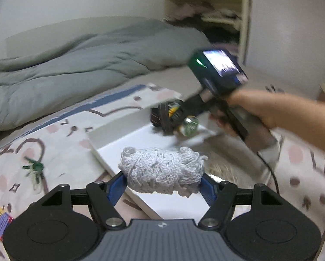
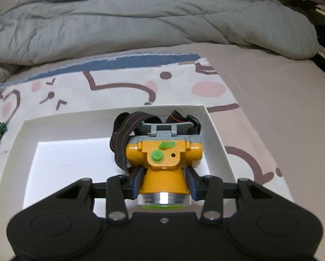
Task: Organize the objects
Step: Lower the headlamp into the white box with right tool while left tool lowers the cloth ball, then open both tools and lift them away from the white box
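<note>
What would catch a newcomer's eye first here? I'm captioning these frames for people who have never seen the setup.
Probably the yellow headlamp, clamped by its cone between the right gripper's fingers over the shallow white box on the patterned bedsheet. Next, the bundle of white netting held between the left gripper's fingers above the box's near edge. Behind both lies a rumpled grey duvet.

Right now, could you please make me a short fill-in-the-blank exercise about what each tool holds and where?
1. The left tool holds a white bundle of ____.
2. The right tool grips a headlamp whose body is ____.
3. The headlamp is above a shallow white ____.
4. The green clips lie on the ____, outside the tray.

Missing words: netting; yellow; tray; bed
</note>
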`<state>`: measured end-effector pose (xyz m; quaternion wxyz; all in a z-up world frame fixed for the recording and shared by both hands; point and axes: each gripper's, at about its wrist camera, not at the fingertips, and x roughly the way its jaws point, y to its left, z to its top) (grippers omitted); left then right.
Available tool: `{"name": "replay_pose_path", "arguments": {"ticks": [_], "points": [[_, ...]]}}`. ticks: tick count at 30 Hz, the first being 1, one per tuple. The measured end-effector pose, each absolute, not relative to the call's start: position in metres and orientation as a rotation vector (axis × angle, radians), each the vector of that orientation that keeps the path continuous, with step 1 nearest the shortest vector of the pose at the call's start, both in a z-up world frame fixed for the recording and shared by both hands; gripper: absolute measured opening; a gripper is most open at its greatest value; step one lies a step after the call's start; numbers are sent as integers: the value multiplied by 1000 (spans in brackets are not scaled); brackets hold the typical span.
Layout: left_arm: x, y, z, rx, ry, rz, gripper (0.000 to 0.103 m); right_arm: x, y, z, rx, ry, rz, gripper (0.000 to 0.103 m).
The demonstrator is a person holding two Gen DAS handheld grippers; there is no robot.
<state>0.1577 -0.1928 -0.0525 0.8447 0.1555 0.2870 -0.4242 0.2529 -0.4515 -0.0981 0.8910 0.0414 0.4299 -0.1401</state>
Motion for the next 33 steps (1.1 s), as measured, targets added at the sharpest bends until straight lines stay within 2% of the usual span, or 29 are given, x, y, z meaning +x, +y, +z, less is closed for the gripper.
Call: {"name": "replay_pose_path", "arguments": {"ticks": [2, 4, 5, 15, 20, 22, 23, 24, 33], "points": [[155, -202, -58, 381, 628, -932, 71, 251, -451, -98, 78, 898, -297, 47], [153, -208, -63, 429, 649, -969, 71, 244, -447, -90, 50, 858, -315, 80], [151, -211, -65, 462, 659, -992, 71, 240, -446, -86, 36, 846, -318, 83], [137, -237, -76, 725, 722, -1151, 72, 202, -433, -57, -6, 879, -223, 82], [141, -244, -77, 727, 775, -1148, 73, 187, -433, -55, 98, 923, -203, 82], [147, -246, -77, 704, 813, -1131, 81, 183, -433, -55, 121, 929, -202, 82], [149, -246, -77, 697, 822, -1113, 90, 182, -432, -55, 124, 932, -204, 82], [152, -246, -76, 688, 827, -1095, 94, 180, -431, -55, 125, 934, -204, 82], [162, -236, -62, 552, 891, -1017, 94, 158, -429, -51, 151, 935, -198, 82]]}}
